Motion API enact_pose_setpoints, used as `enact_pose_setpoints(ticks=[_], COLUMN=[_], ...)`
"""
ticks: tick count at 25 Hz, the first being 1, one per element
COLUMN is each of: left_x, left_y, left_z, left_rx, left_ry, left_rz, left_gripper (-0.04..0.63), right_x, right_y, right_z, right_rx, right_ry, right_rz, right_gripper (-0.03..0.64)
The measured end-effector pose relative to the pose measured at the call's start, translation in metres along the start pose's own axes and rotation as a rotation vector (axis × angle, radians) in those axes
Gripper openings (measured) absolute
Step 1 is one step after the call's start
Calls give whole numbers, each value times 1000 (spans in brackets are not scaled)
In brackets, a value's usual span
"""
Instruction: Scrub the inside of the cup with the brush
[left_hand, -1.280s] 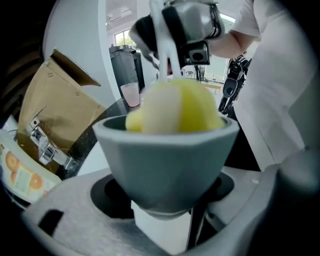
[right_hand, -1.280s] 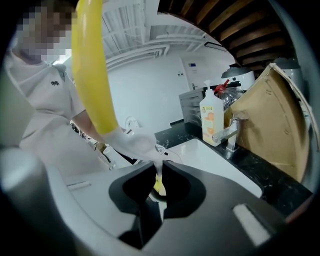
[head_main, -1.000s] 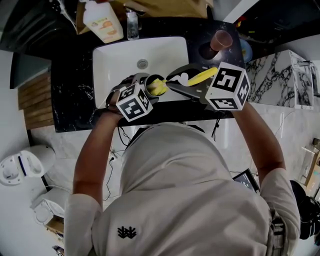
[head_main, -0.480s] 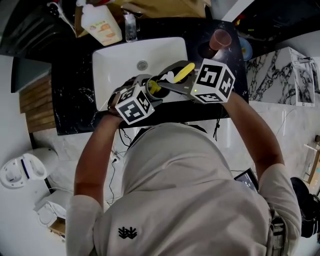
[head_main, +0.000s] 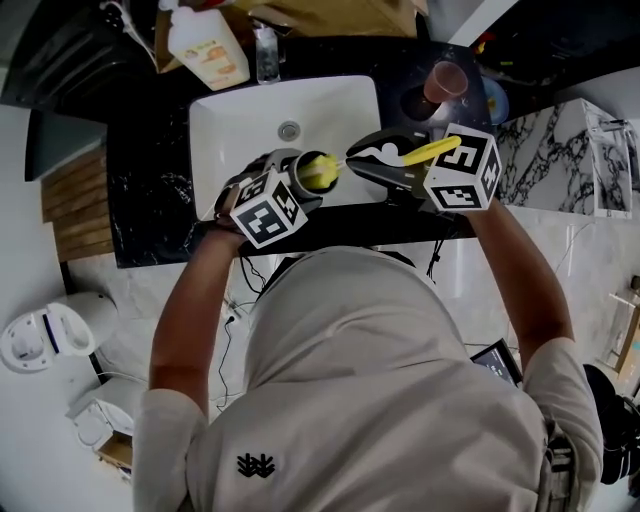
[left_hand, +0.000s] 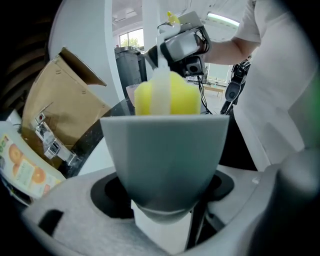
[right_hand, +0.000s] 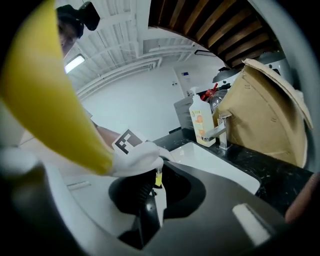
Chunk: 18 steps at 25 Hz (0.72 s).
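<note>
So the left gripper (head_main: 287, 186) is clamped round the grey cup (head_main: 296, 163) over the sink (head_main: 235, 125) and the right gripper (head_main: 372, 160) is pinched tight on the brush (head_main: 321, 172), whose head sits at the rim, so I'd push deeper and twist against the walls.

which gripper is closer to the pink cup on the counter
Right. The right gripper, holding the brush, is just in front of the pink cup; the left gripper holds the grey cup over the sink, farther left.
</note>
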<state>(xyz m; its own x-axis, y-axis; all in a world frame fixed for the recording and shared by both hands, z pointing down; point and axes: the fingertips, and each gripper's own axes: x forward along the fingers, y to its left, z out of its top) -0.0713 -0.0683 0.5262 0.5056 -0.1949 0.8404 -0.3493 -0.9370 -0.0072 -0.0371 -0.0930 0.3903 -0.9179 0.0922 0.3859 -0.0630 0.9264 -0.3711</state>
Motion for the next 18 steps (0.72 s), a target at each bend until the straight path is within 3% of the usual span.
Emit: enact_pose_setpoints(ticks=[7,14,18], left_x=[1,6,7], left_y=[-1,-9,-11], left_z=[-3,4,3], left_rx=[8,47,52], left_ry=[15,30,44], left_rz=[-10,-29,-31], left_gripper=[364,364,364], right_x=[-16,28,47], right_y=[9,12,12], right_z=[20,8,2], right_rx=[-24,-156,-174], right_ry=[-66,70,123], right_rz=[-10,3,27], right_gripper=[48,48,48])
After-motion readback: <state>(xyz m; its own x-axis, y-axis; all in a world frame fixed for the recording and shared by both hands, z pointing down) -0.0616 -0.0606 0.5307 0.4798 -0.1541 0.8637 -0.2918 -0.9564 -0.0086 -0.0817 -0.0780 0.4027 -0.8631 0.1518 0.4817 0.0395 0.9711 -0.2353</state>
